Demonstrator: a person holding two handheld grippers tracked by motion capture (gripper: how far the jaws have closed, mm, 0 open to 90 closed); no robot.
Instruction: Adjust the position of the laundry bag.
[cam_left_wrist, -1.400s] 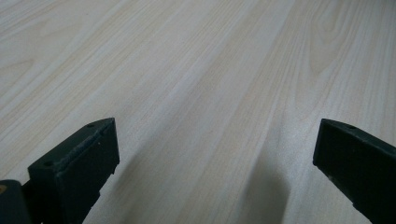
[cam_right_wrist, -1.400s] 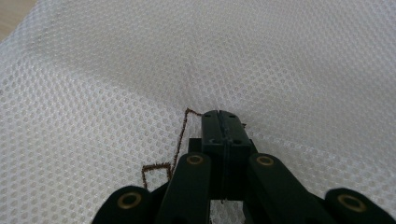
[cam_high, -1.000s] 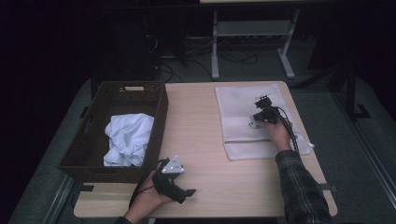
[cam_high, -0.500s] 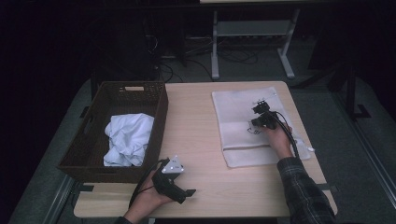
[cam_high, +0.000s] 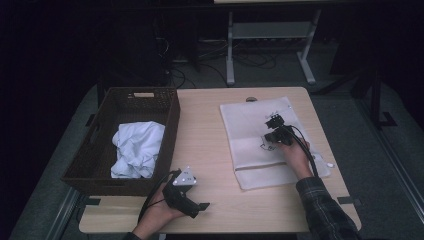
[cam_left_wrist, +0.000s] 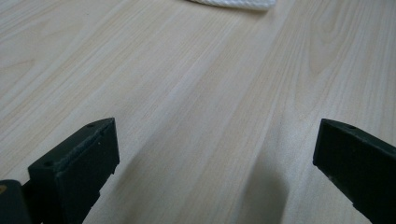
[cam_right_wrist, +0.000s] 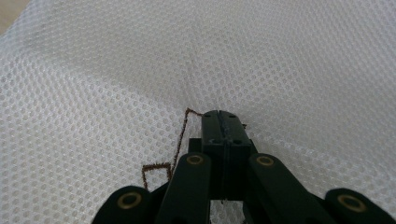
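Pale wood table (cam_high: 210, 130) under a dim room, dark floor and metal stand legs beyond the far edge.

White mesh bag (cam_high: 260, 127) flat on the right half of the table, long axis near to far, slightly slanted toward the far left. Fine honeycomb weave, a faint seam up the middle, a small brown stitched outline (cam_right_wrist: 180, 140) near the centre, a band across the near end that may be the opening.

Right gripper (cam_high: 274, 134) on top of the bag, about its middle, jaws pressed together and, judging from the right gripper view, pinching a fold of mesh (cam_right_wrist: 223, 119) at the stitched mark. Bag directly under and ahead of this gripper; far the nearer hand for any lift or pull.

Left gripper (cam_high: 186, 192) resting at the near edge, left of centre, jaws spread wide with nothing between them, bare wood below (cam_left_wrist: 201, 140). Bag off to its right and farther away, well apart.

Brown woven basket (cam_high: 100, 150) on the left of the table, crumpled white cloth (cam_high: 137, 150) inside, just beside the left gripper.
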